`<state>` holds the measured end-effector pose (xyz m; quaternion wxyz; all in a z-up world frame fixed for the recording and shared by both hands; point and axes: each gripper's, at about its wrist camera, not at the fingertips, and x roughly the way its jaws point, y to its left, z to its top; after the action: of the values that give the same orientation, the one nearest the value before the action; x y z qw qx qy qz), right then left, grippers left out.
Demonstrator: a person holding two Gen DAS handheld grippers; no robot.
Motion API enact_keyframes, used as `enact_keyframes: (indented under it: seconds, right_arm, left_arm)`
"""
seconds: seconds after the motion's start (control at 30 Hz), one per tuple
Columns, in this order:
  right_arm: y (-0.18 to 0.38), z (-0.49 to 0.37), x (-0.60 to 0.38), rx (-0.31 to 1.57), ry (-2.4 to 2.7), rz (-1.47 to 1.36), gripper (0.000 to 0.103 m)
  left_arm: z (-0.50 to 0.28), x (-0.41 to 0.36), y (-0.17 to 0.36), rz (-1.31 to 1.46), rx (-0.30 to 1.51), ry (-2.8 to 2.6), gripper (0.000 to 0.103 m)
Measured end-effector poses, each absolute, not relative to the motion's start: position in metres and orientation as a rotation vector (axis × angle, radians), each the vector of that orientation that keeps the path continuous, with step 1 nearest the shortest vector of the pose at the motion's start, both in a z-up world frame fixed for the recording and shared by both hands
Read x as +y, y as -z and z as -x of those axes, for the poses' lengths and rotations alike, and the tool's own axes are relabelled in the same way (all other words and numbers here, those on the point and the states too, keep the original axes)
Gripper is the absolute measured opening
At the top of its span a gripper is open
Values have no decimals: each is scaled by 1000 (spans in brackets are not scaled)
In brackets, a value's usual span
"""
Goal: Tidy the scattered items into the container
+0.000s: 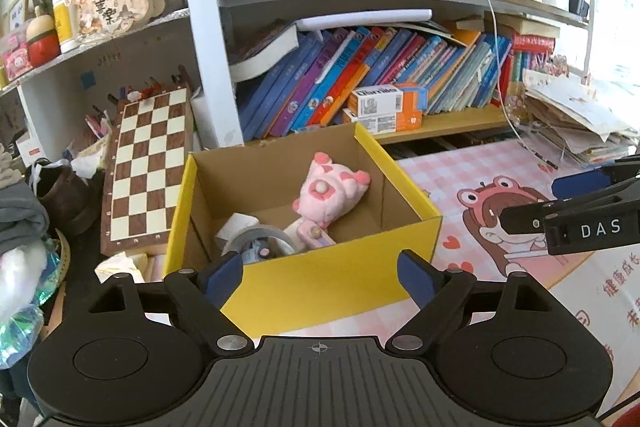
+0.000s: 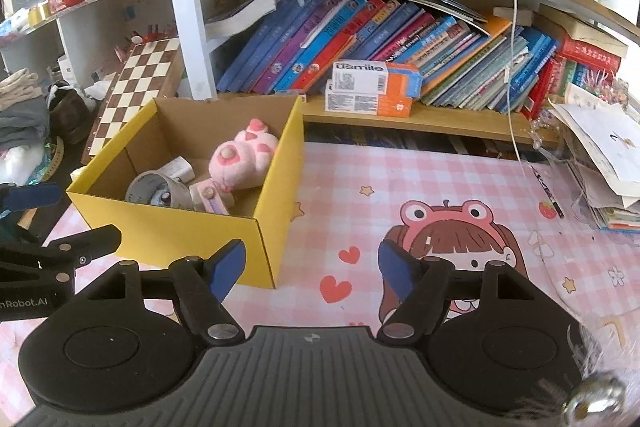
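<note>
- Yellow cardboard on the outside and plain brown within, the box [image 1: 320,279] stands open-topped on the pink checked mat [image 2: 440,179]; every place below is given from this box.
- Inside the box, toward its far right part, lies a pink plush toy [image 1: 332,191], tipped on its side.
- Inside, at the near left, sits a grey roll of tape [image 2: 160,191], with a small white item [image 2: 180,167] just behind it.
- Between the tape and the plush, touching the plush's lower end, lies a small pale pink item with a lilac strip [image 2: 210,197].
- The left gripper [image 1: 320,277] hovers just in front of the box's near wall, its blue-padded fingers spread apart and holding nothing.
- The right gripper [image 2: 312,267] hangs to the right of the box, by its near right corner and over the mat, fingers likewise spread and empty.
- Right of the box, the mat shows a printed cartoon girl in a frog hat [image 2: 448,227] and red hearts.
- Left of the box a chessboard [image 1: 148,167] leans against the clutter.
- Behind the box a shelf of slanting books [image 2: 360,39] runs across, with two orange and white cartons [image 2: 372,87] stacked in front of them.
</note>
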<state>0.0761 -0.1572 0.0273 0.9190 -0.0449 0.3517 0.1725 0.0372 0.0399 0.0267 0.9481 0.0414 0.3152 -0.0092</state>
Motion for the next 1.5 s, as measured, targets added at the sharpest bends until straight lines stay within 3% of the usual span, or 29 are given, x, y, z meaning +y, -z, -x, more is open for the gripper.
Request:
enact_keyframes:
  seconds: [0.57, 1.03, 1.2, 1.5]
  right_arm:
    - [-17, -74, -177, 736, -313, 71, 82]
    - [-6, -76, -182, 766, -285, 74, 88]
    - [-3, -76, -184, 769, -267, 77, 96]
    - [2, -73, -187, 782, -249, 87, 97]
  left_arm:
    - [-40, 26, -14, -45, 705, 6, 87]
    - [-45, 20, -3, -18, 764, -5, 95]
    - [-46, 16, 2, -22, 784, -17, 100]
    - [-47, 11, 9, -16, 808, -23, 100]
